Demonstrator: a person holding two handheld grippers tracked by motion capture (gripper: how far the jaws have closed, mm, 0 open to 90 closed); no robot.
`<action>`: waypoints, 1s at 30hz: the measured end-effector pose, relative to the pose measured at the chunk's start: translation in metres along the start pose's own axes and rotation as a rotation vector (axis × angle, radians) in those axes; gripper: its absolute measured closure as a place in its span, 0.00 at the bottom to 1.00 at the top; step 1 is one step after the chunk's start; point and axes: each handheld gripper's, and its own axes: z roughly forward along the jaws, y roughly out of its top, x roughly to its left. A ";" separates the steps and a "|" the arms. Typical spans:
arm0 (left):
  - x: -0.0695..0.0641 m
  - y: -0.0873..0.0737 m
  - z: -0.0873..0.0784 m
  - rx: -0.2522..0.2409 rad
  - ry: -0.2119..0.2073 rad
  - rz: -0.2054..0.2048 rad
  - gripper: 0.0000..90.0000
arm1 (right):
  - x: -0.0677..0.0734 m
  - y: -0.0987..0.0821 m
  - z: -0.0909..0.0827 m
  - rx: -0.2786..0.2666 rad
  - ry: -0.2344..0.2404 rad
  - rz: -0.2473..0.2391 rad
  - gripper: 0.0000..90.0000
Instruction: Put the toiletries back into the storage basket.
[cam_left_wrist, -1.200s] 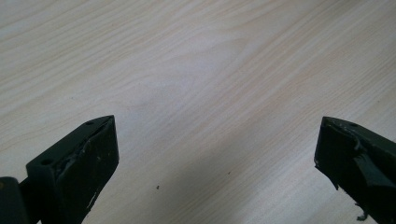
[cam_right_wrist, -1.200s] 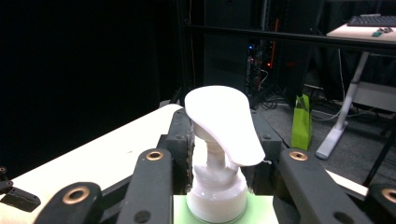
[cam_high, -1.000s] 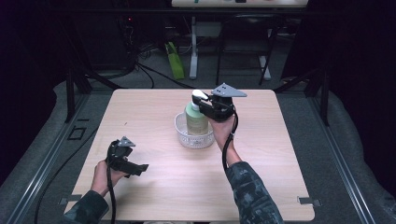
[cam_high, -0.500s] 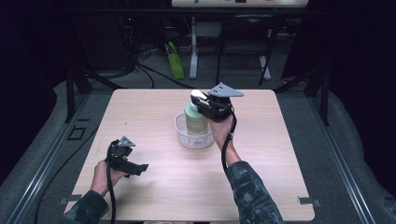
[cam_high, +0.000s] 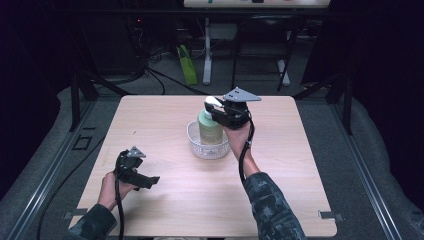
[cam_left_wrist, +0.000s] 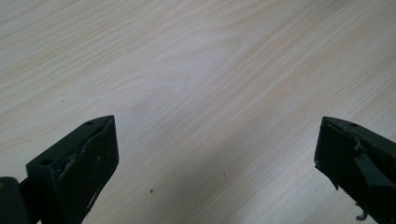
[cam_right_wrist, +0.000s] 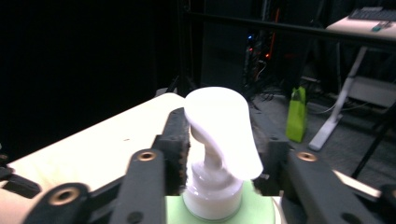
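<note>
While right gripper clamps pump bottle mid-table; left gripper apart over bare table.

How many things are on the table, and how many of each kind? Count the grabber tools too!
Pump bottle, green with a white pump: 1
Clear bowl that the bottle stands in: 1
Grabber tools: 2, the left gripper and the right gripper
Total: 4
</note>
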 end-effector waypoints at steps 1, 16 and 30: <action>0.000 0.000 0.000 0.001 -0.001 0.001 0.00 | 0.000 0.002 0.000 0.007 -0.002 0.012 0.62; -0.001 0.000 0.000 0.000 -0.002 0.006 0.00 | -0.001 0.018 -0.020 0.179 -0.012 0.060 0.16; -0.002 0.001 0.001 0.005 -0.001 0.006 0.00 | 0.000 0.017 -0.064 0.335 -0.014 0.037 0.00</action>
